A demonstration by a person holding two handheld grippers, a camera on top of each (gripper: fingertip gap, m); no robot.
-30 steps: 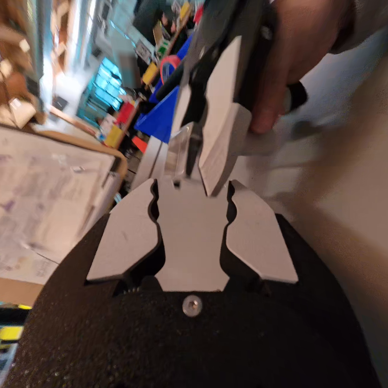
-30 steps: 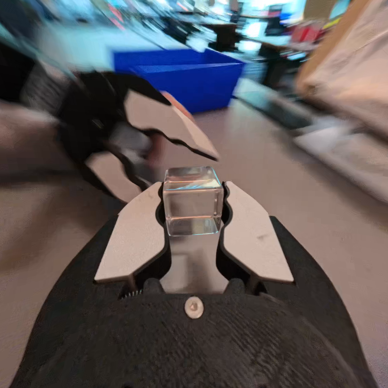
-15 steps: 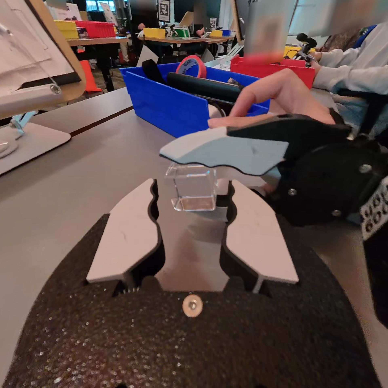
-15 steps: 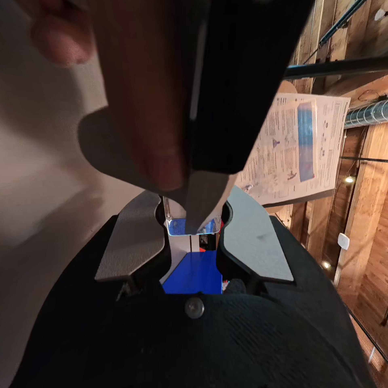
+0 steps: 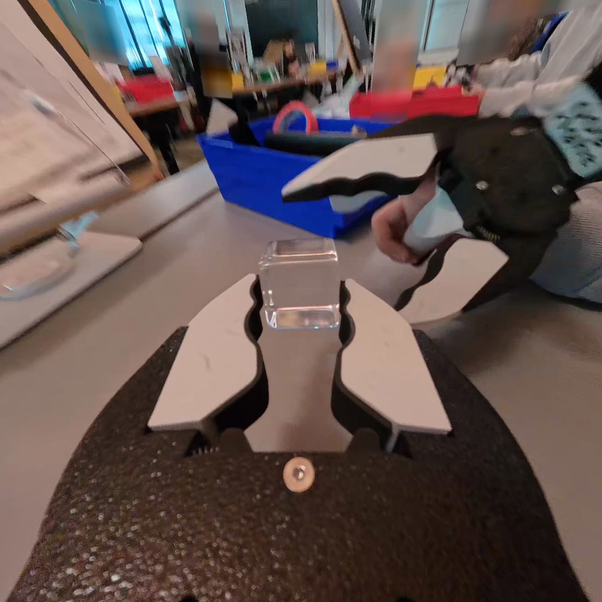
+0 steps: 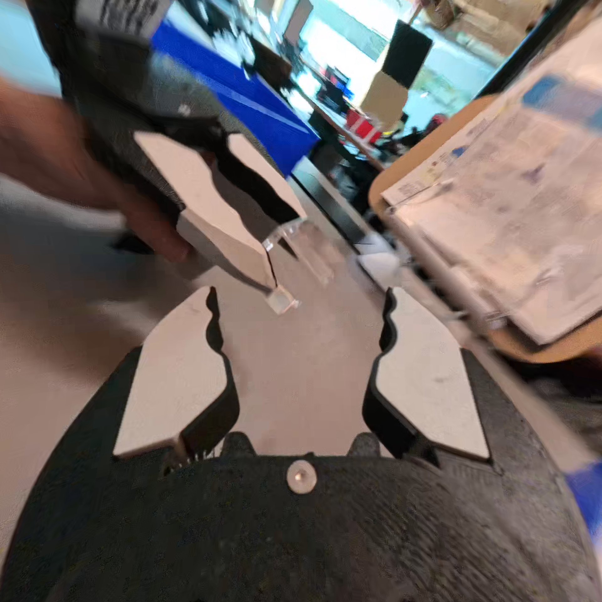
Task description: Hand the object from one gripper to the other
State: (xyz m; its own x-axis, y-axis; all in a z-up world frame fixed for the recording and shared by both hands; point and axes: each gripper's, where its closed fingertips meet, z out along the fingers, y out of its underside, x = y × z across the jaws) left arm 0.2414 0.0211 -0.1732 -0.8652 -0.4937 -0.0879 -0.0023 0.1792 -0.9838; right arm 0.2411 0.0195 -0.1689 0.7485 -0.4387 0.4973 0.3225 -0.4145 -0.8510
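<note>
Right gripper (image 6: 299,312) in foreground, fingers spread wide, nothing between them, grey table (image 6: 303,391) visible through gap. Ahead and left, left gripper (image 6: 286,250) held by hand (image 6: 97,182), its fingers clamped on clear cube (image 6: 293,260); cube juts past fingertips, tilted, edges blurred. Cube sits just beyond right gripper's tips, apart from them. Blue bin (image 6: 247,97) behind left gripper. Paper sheets on board (image 6: 508,208) at right, writing blurred.
</note>
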